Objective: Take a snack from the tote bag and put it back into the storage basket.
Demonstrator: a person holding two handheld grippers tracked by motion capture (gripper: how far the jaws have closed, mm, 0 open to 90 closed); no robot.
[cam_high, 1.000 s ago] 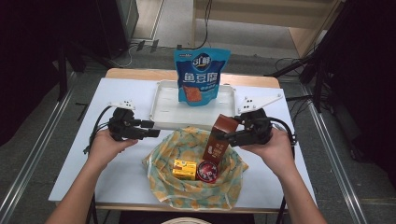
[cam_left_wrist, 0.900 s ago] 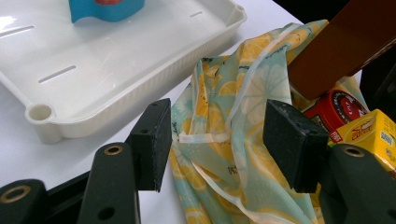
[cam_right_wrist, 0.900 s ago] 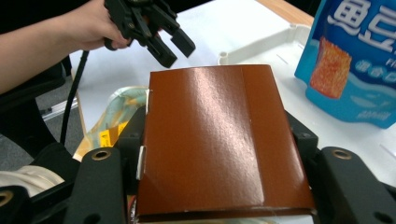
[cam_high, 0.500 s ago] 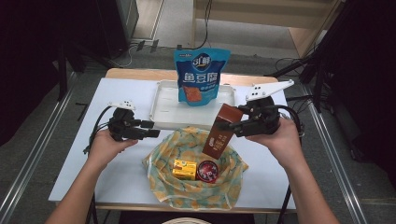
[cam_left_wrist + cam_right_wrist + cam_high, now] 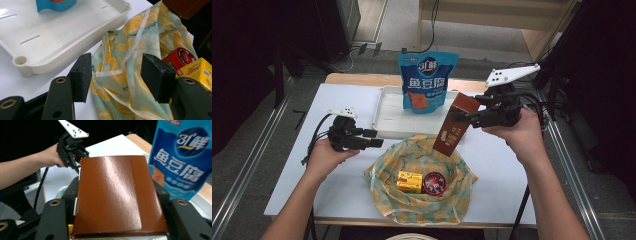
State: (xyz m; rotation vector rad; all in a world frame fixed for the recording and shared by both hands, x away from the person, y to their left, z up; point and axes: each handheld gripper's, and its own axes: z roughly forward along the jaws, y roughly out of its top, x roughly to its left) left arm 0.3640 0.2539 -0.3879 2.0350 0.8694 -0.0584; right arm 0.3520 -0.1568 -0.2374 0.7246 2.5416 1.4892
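The brown carton (image 5: 455,125) is hanging tilted in the air above the far right edge of the lemon-print cloth bag (image 5: 412,165), clear of the bag and of the table (image 5: 302,190). The right gripper (image 5: 462,115) is clamping it near its top end; in the right gripper view the carton (image 5: 117,197) is sitting between the two black jaws, which are pressing on both its side faces. The bag is lying open at the near middle of the white table, and inside it a yellow box (image 5: 409,181) and a round red tin (image 5: 434,183) are resting side by side, touching or nearly so. Just beyond the bag a white tray (image 5: 384,117) is sitting on the table, with a blue snack pouch (image 5: 428,80) standing upright in it at its far side. The left gripper (image 5: 374,138) is hovering low at the bag's left edge, near the tray's near corner; in the left gripper view its jaws are standing apart with nothing gripped, the cloth (image 5: 125,62) lying beyond the gap between them.
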